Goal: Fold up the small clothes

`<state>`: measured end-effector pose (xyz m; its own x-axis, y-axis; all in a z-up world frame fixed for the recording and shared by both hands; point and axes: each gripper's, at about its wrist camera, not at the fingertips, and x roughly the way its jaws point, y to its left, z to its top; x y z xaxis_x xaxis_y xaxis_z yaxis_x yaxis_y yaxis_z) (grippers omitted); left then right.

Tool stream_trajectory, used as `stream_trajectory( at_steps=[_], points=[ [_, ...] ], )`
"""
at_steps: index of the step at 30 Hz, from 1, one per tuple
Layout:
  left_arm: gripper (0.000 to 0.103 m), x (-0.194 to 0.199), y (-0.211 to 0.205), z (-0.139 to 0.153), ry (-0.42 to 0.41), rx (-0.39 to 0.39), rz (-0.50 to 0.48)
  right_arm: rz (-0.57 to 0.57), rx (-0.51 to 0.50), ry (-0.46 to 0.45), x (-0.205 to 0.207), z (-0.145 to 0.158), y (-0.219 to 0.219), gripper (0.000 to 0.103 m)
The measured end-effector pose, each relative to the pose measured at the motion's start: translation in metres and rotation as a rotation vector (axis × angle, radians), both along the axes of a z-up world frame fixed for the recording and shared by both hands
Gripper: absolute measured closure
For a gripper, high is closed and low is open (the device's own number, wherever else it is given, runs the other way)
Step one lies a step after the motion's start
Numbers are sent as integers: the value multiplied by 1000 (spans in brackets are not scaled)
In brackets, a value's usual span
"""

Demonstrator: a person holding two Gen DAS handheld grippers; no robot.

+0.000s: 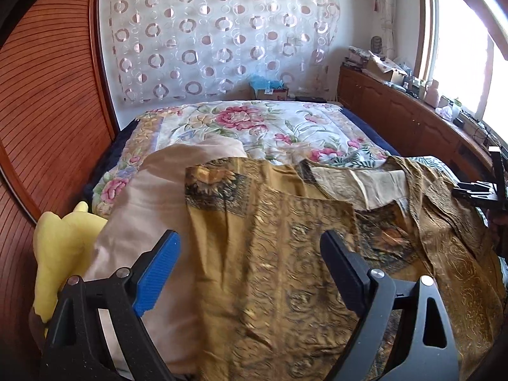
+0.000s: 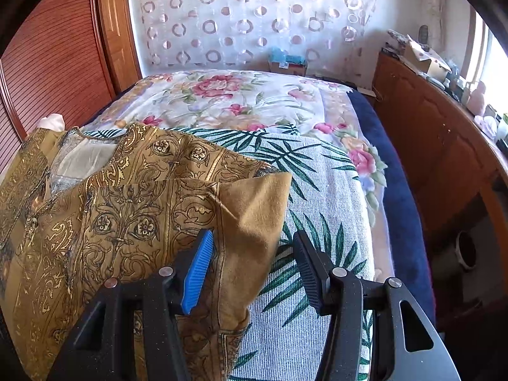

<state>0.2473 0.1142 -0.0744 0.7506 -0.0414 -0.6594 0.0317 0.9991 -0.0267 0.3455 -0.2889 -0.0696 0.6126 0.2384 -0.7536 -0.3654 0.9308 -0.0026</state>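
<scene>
A mustard-gold garment with dark ornate print lies spread on the bed, partly folded over itself, its pale lining showing at the neck. My left gripper is open above the garment's left part, jaws wide apart, holding nothing. In the right wrist view the same garment fills the left side, with a plain mustard corner turned over. My right gripper is open, jaws on either side of that corner's edge, not closed on it. The right gripper also shows in the left wrist view at the far right.
A palm-leaf printed cloth lies under the garment on a floral quilt. A beige cloth and a yellow plush toy lie at the left. A wooden wardrobe stands left, a cluttered wooden cabinet right.
</scene>
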Motion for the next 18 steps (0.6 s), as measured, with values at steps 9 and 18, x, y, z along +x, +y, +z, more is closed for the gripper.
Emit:
stream_trajectory(
  at_steps=[9,18],
  points=[
    [45,52,21,1,54,-2,-14,1,-7,-2,-4,4,-1,48],
    [64,76,46,-19,147,-92,11,4,-10,-4,-6,4,-1,47]
  ],
)
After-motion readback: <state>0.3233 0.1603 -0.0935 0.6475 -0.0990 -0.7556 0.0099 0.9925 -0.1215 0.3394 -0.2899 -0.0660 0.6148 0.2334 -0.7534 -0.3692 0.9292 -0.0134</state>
